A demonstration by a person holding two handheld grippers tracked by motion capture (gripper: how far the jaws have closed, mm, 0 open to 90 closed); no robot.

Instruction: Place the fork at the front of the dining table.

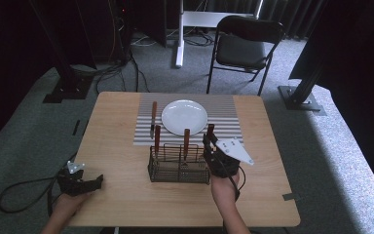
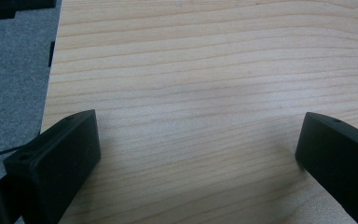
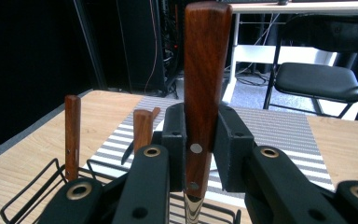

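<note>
On the wooden tabletop (image 1: 126, 195), the right tongs (image 3: 200, 154) pinch a knife (image 3: 204, 70) standing straight up over the wire basket (image 1: 179, 165), near the plate (image 1: 184, 117). The left tongs (image 2: 196, 154) rest wide open, empty, far left.

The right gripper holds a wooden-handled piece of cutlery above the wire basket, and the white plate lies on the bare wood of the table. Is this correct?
Not entirely. The right gripper is indeed shut on the wooden-handled piece of cutlery above the wire basket, but the white plate lies on the striped placemat, not on the bare wood. The high view shows this.
</note>
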